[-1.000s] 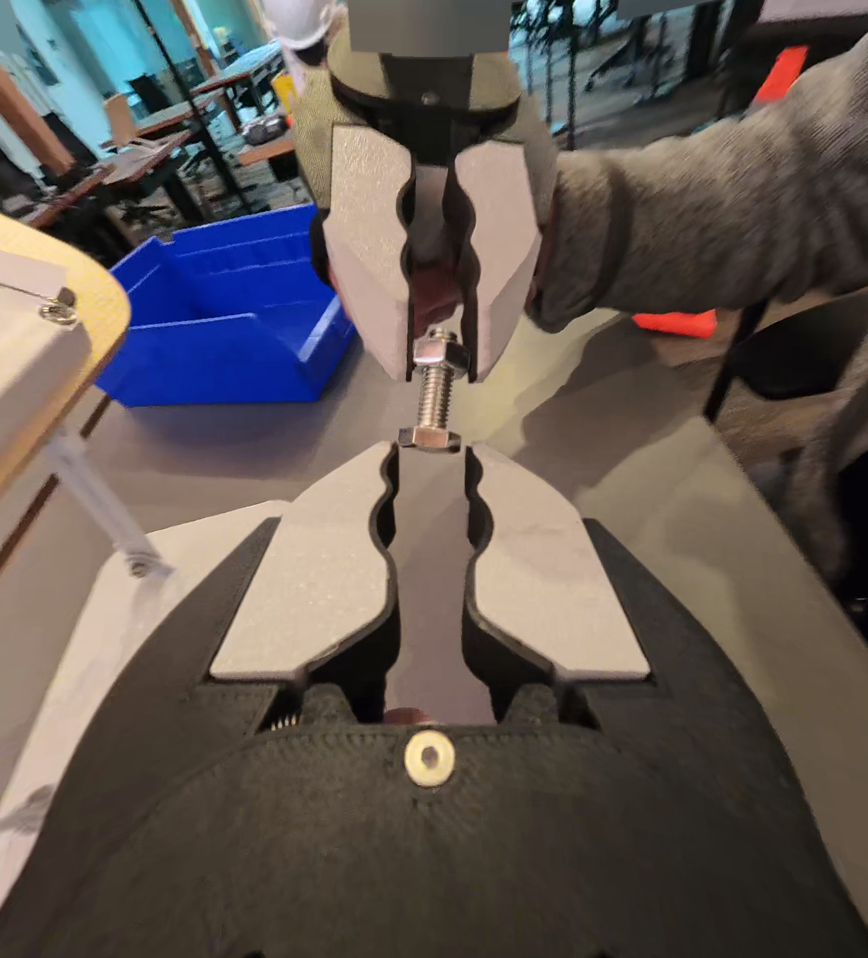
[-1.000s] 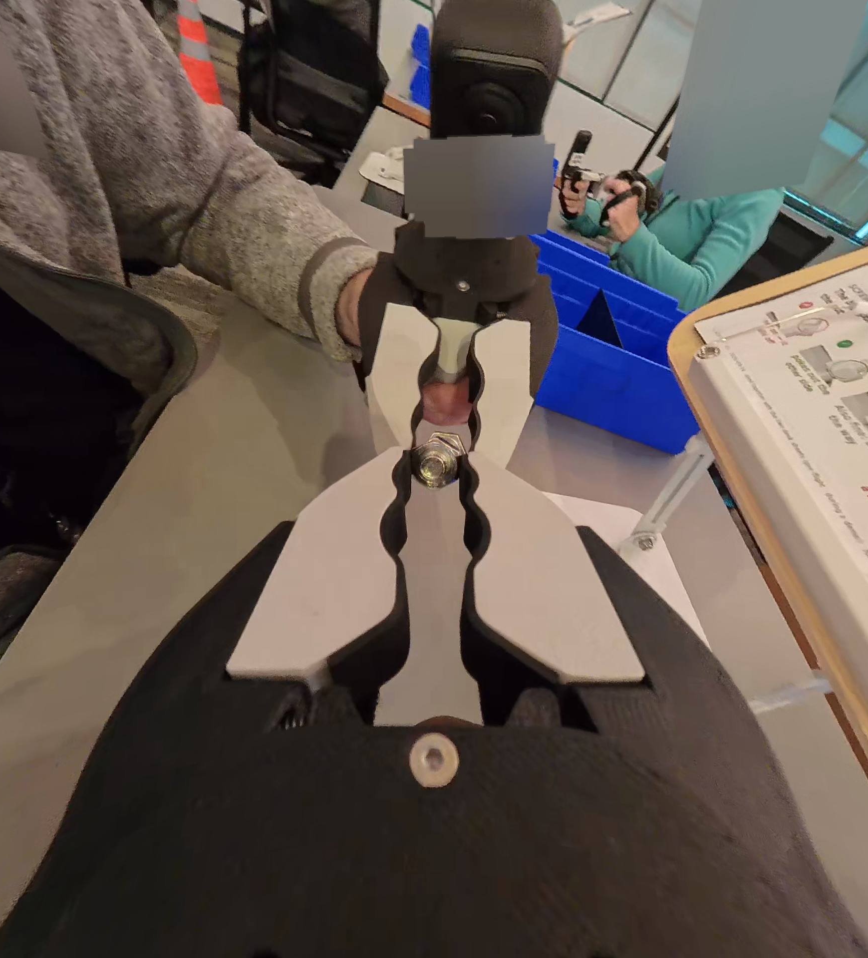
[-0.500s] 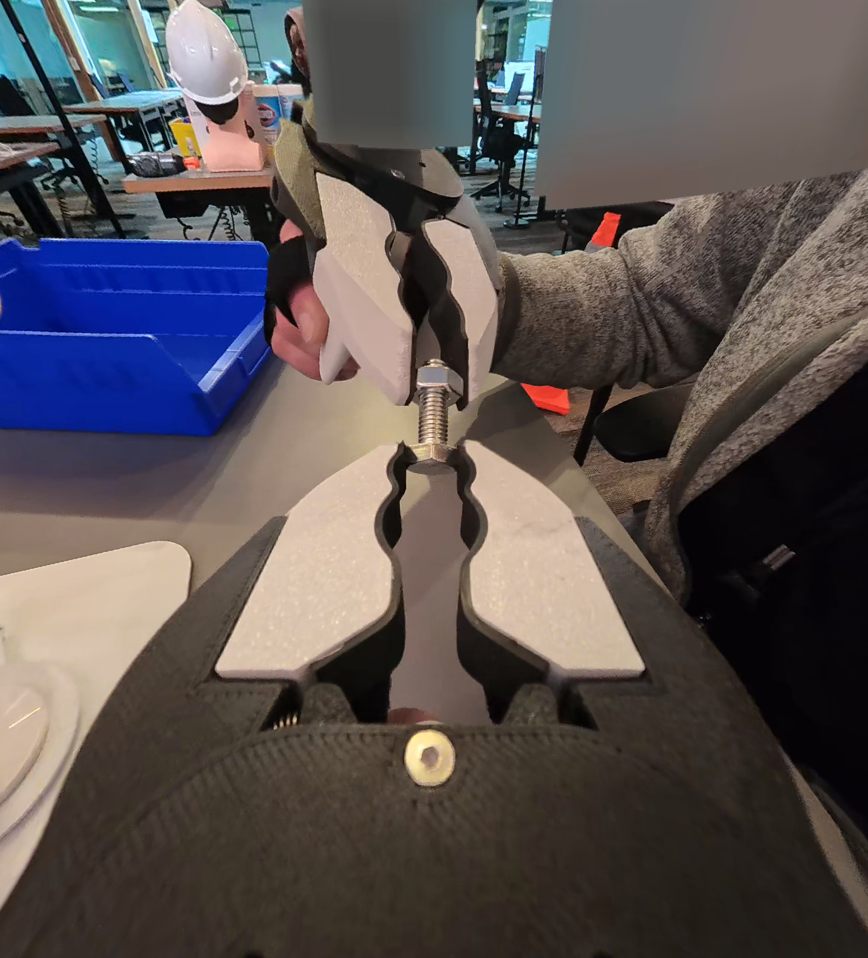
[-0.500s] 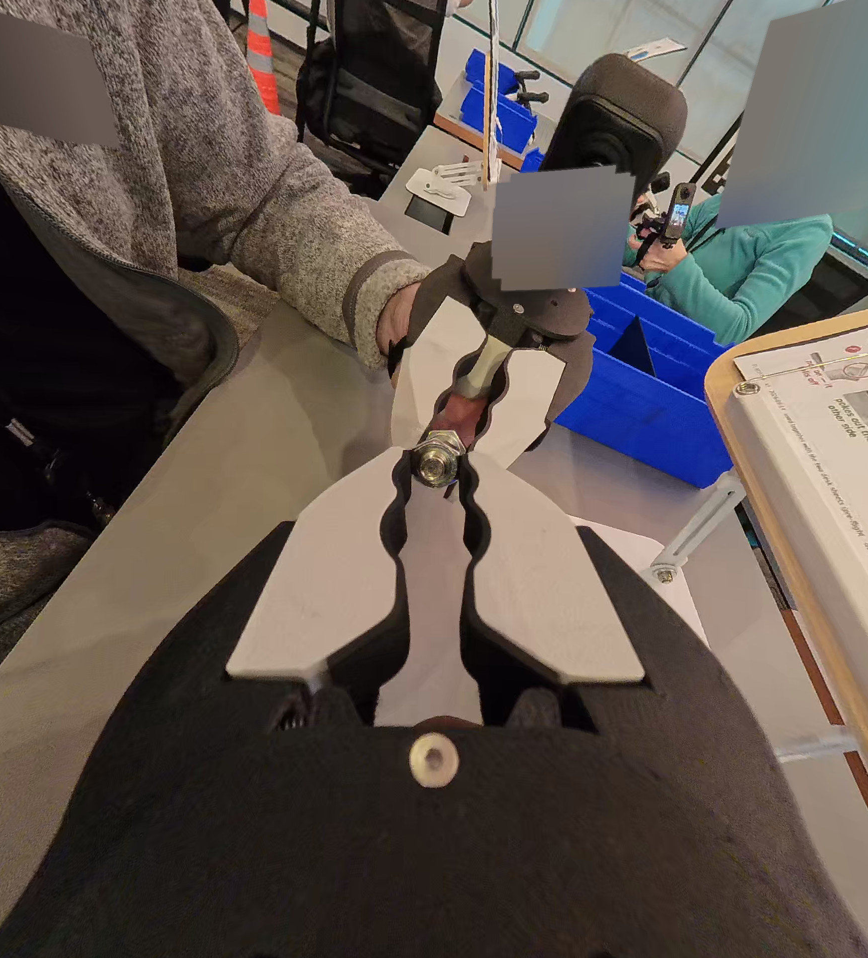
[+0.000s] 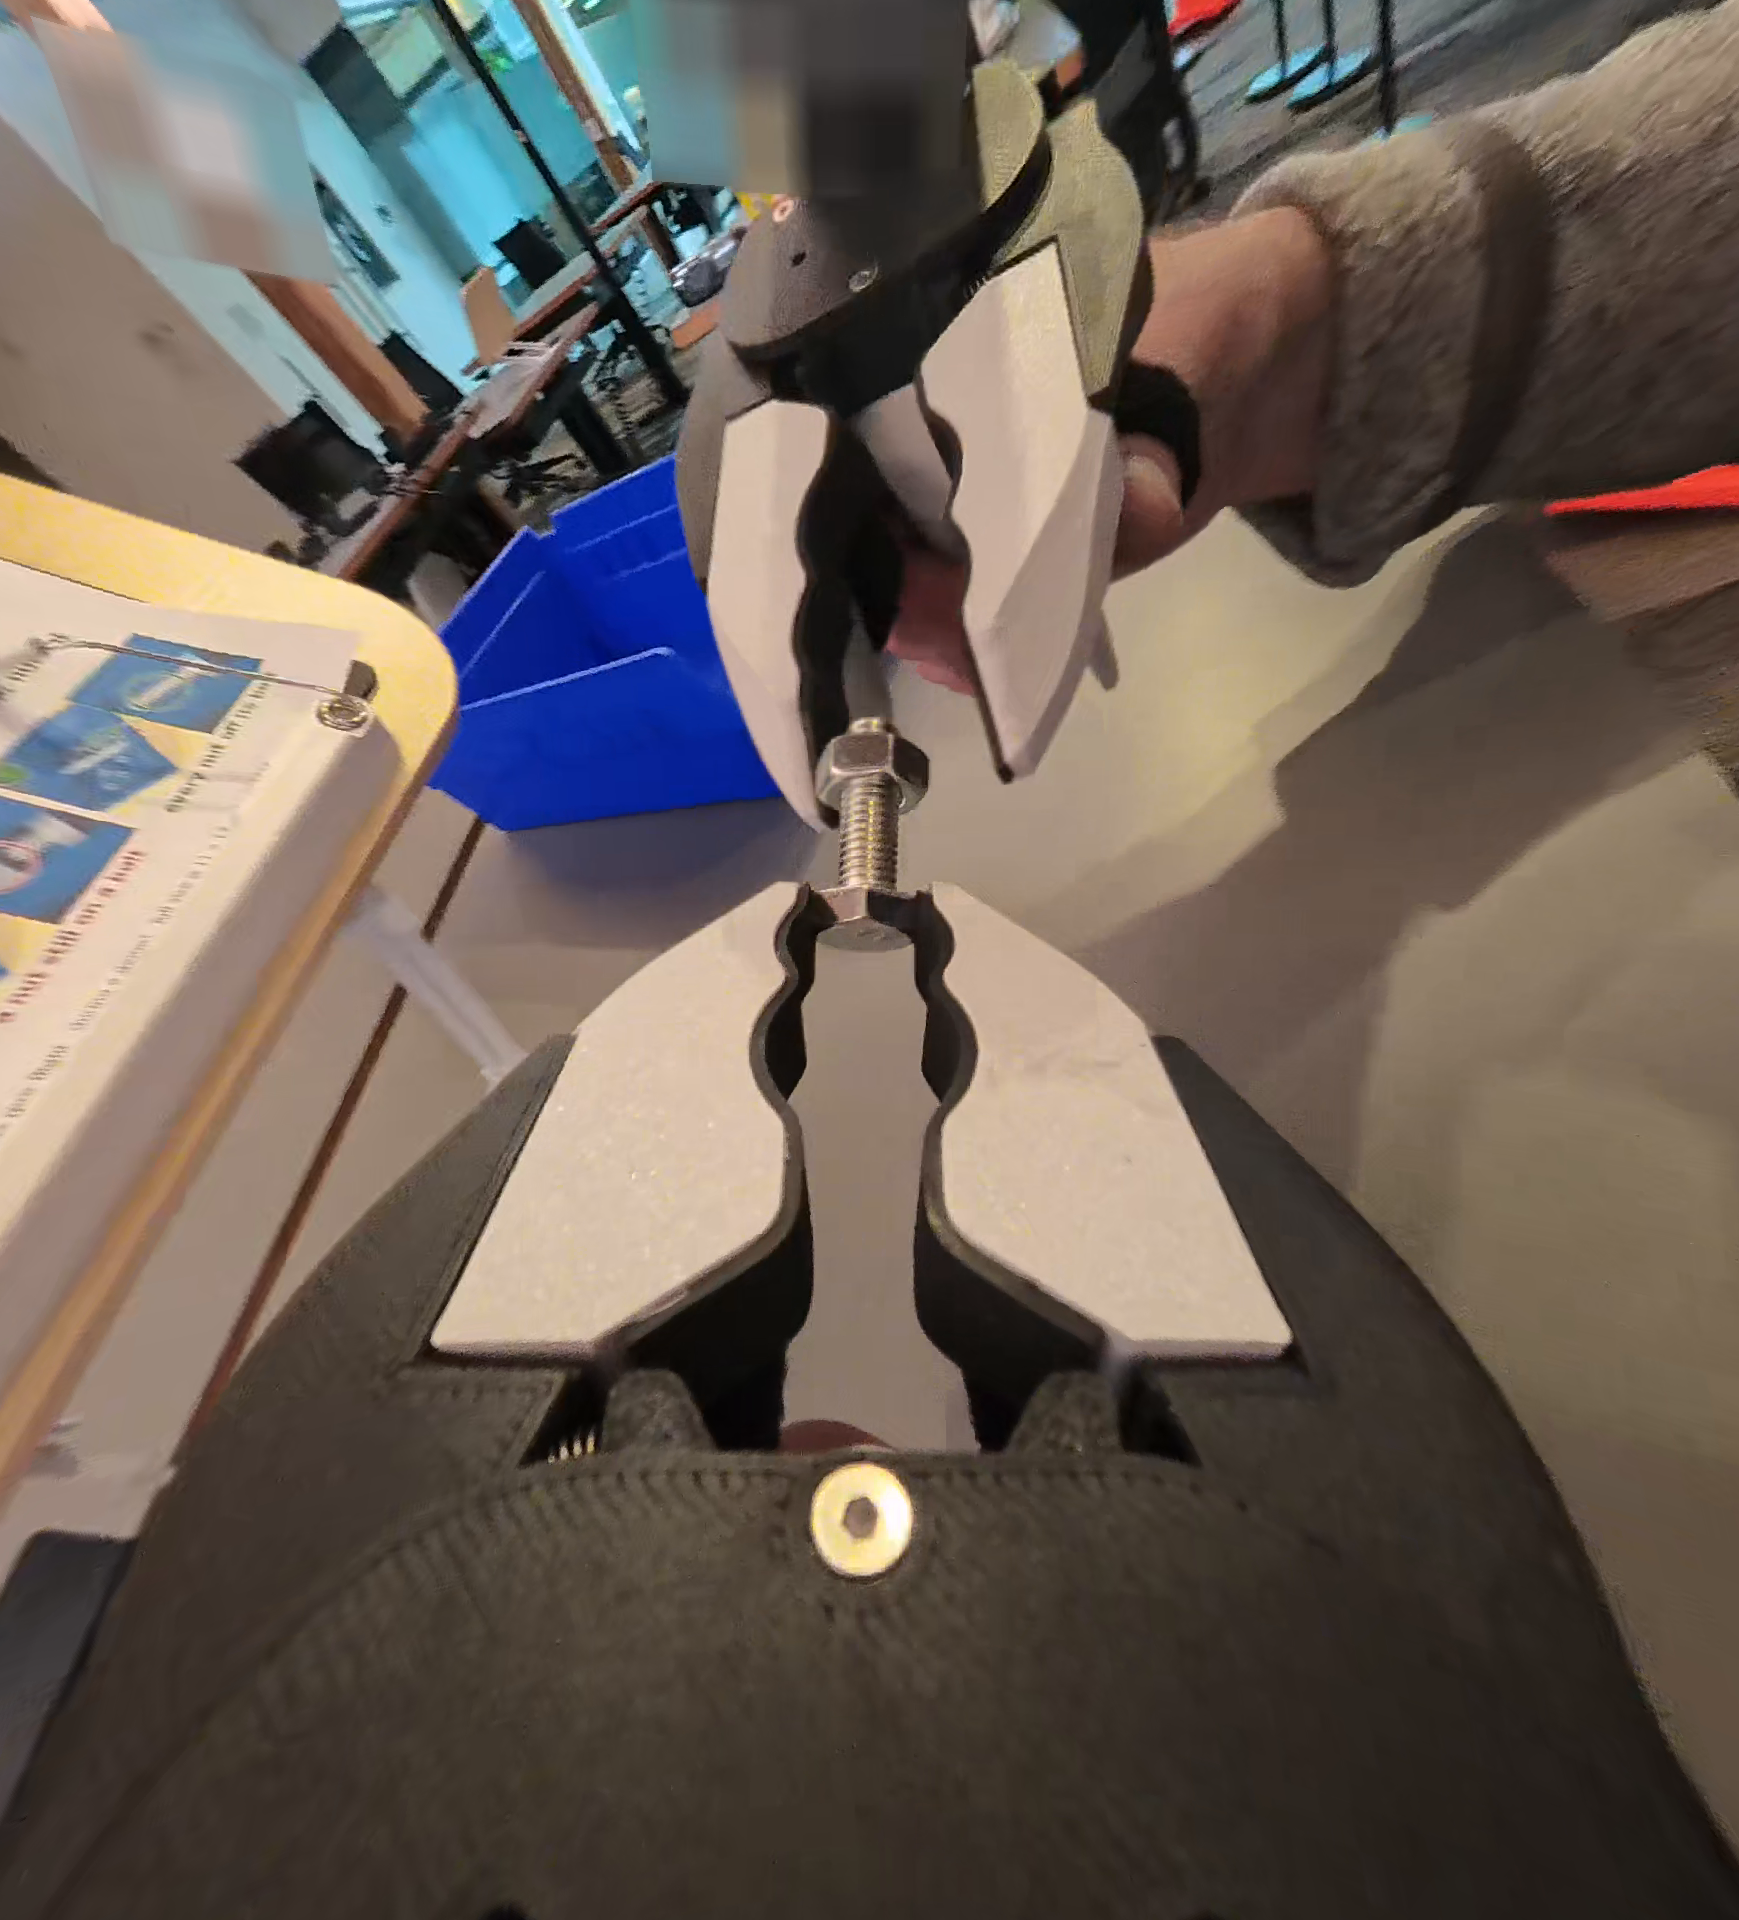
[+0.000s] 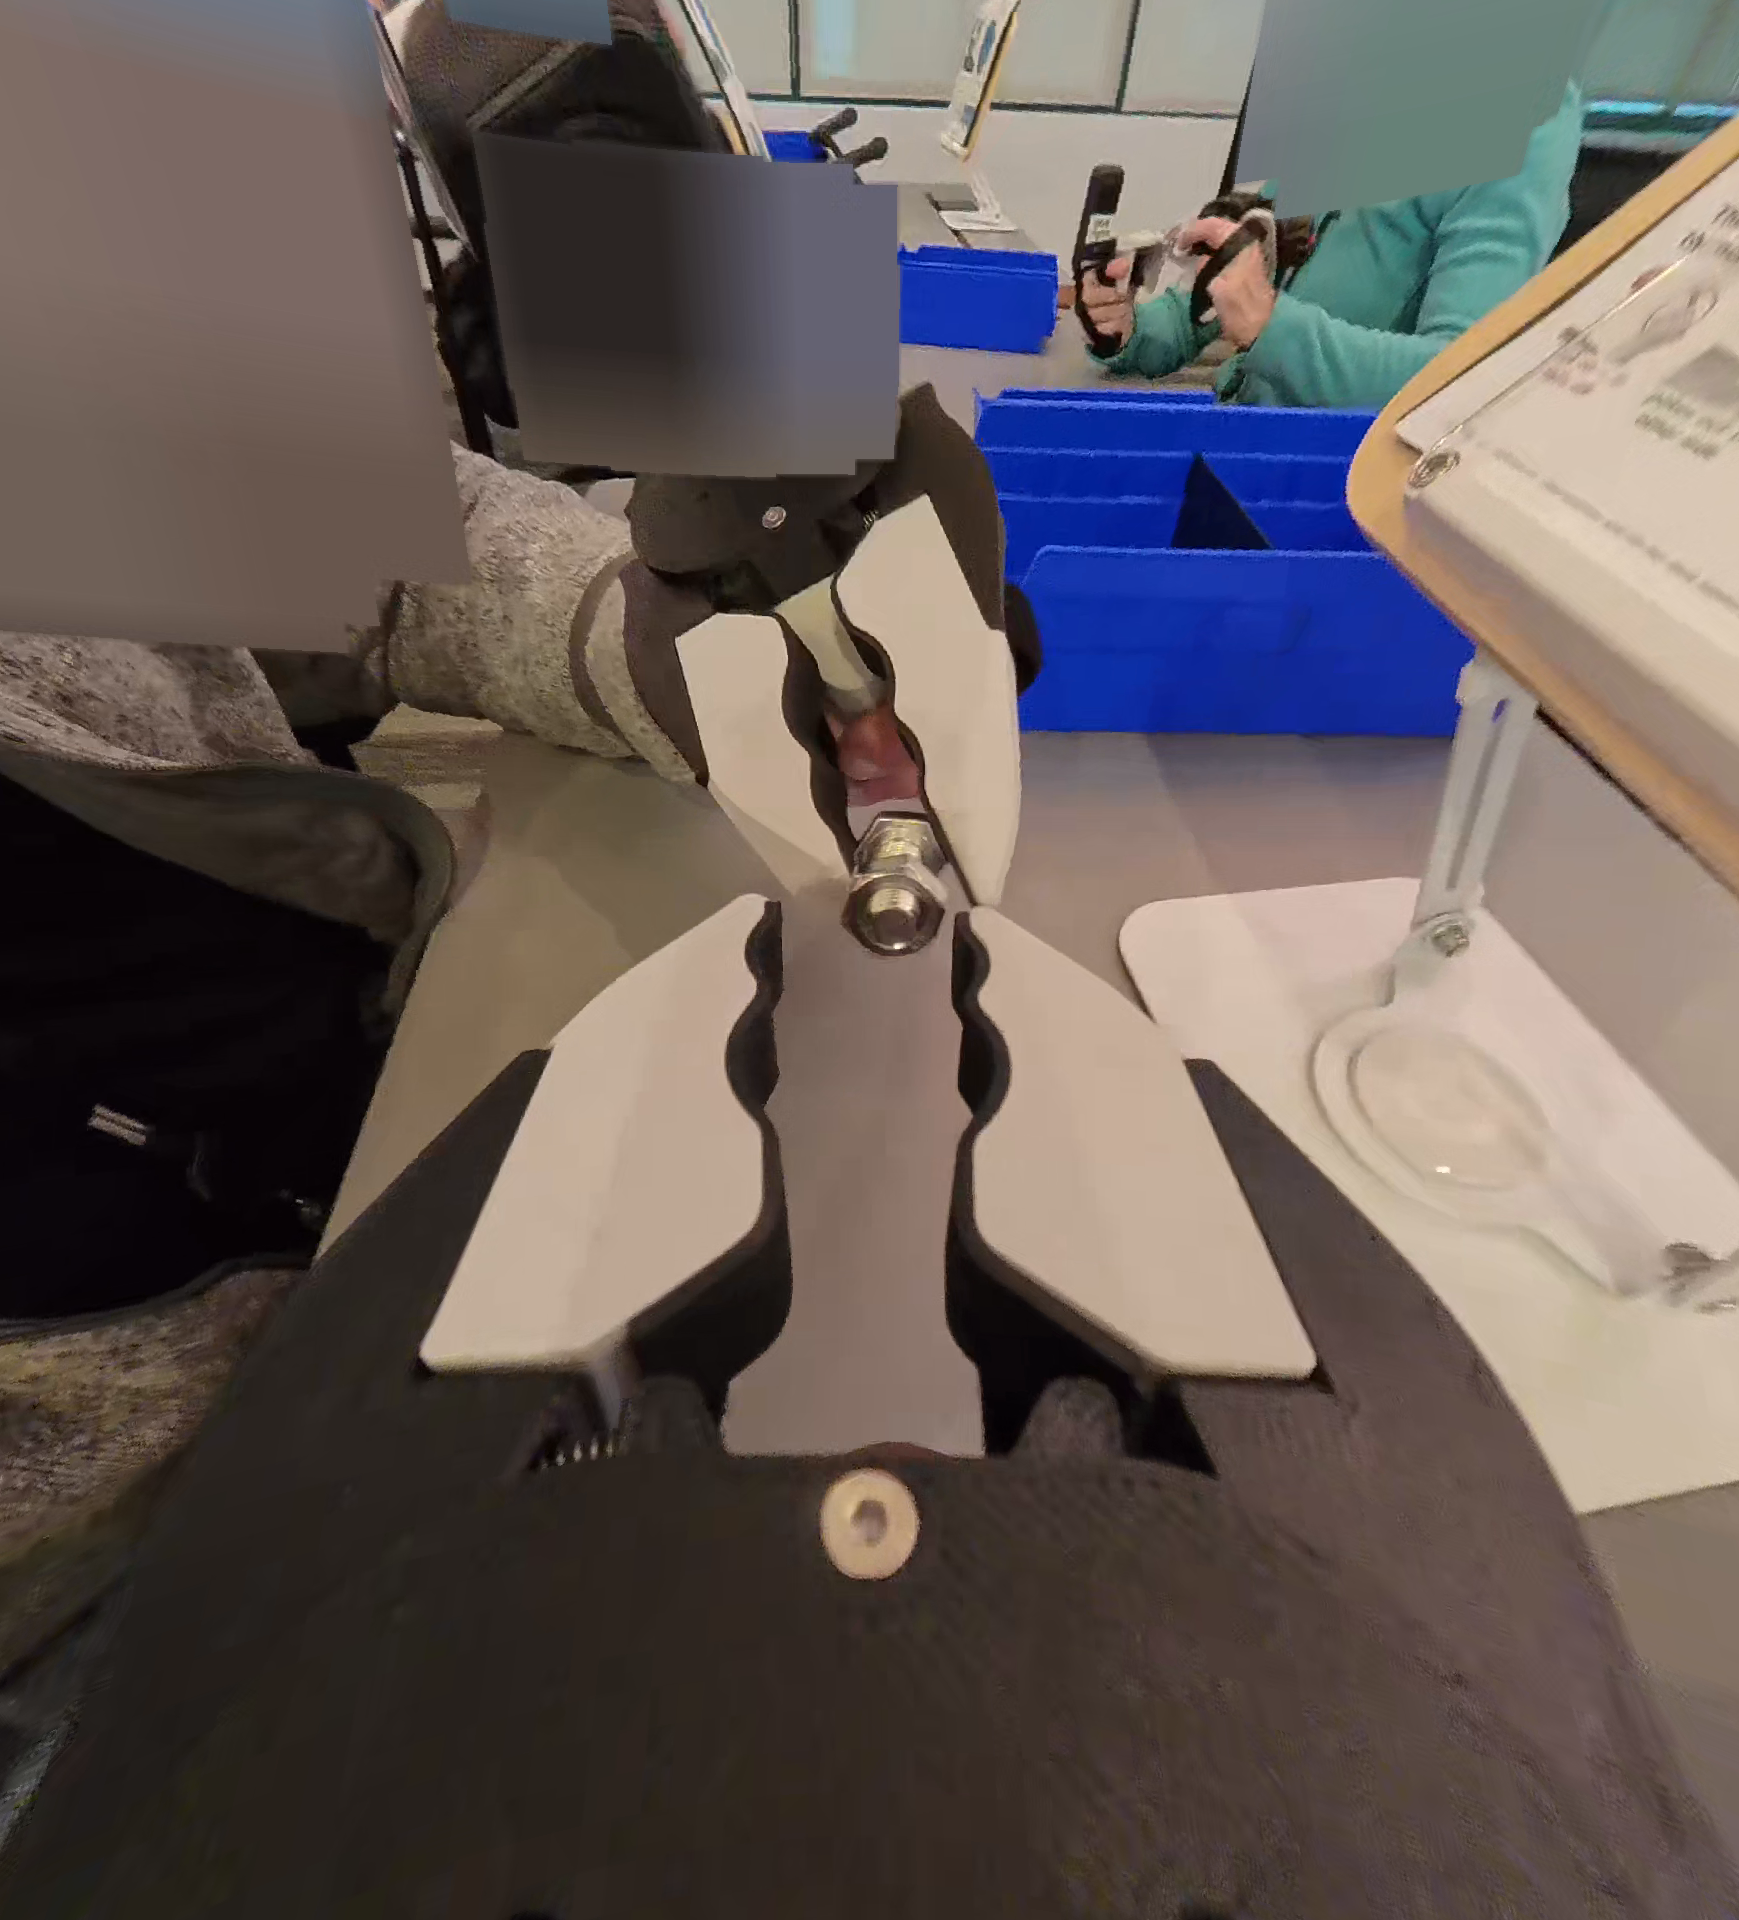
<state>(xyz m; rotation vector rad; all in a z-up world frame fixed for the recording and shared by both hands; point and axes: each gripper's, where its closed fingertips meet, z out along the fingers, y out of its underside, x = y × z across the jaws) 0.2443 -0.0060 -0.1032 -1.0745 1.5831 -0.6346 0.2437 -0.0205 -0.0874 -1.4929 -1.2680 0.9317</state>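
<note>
My left gripper [image 5: 863,906] is shut on the hexagonal head of a steel bolt [image 5: 867,844] and holds it above the grey table [image 5: 1364,1039]. The shaft points away from the left wrist camera. A steel nut [image 5: 870,767] sits on the thread near the far end. My right gripper [image 5: 906,792] faces the left one with its jaws spread around the nut; one pad is beside it and the other stands clear. In the right wrist view the nut [image 6: 891,916] lies between the open fingertips of the right gripper [image 6: 865,920], with a gap on its left side.
A blue bin [image 5: 584,727] stands on the table behind the grippers; it also shows in the right wrist view [image 6: 1208,623]. A tilted instruction board [image 6: 1623,499] rests on a clear stand with a white base [image 6: 1260,1039]. A person in teal [image 6: 1364,312] sits beyond. My two grippers' fingertips are within a few centimetres of each other.
My right gripper was shut on the nut and has now opened off it. The left gripper keeps its hold on the bolt head. Both views have swung sideways.
</note>
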